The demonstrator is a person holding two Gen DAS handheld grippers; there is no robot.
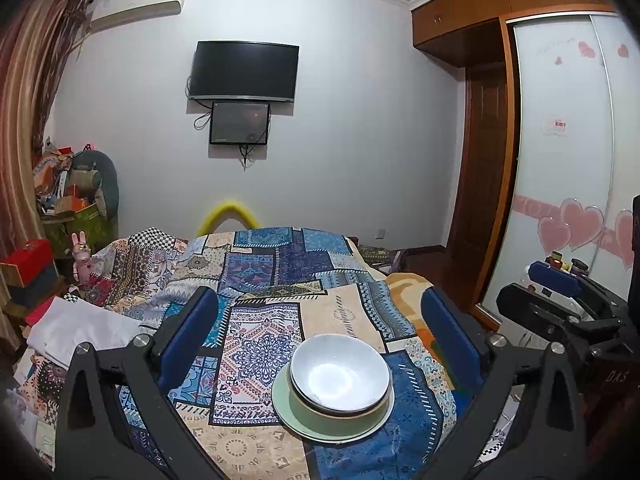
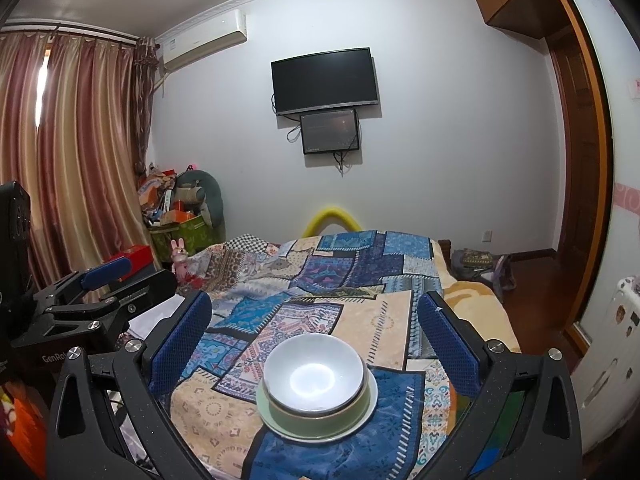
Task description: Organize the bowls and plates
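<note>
Stack: white bowl (image 1: 340, 372) nested in green bowl (image 1: 320, 416) on pale plate (image 1: 288, 408), lower centre of both views, on patchwork cloth (image 1: 260, 280) — likely sorted.
Left gripper (image 1: 320, 332): jaws wide apart, empty, flanking the stack without touching.
Right gripper (image 2: 316, 332): likewise spread, nothing held — apparently clear of the stack.
</note>
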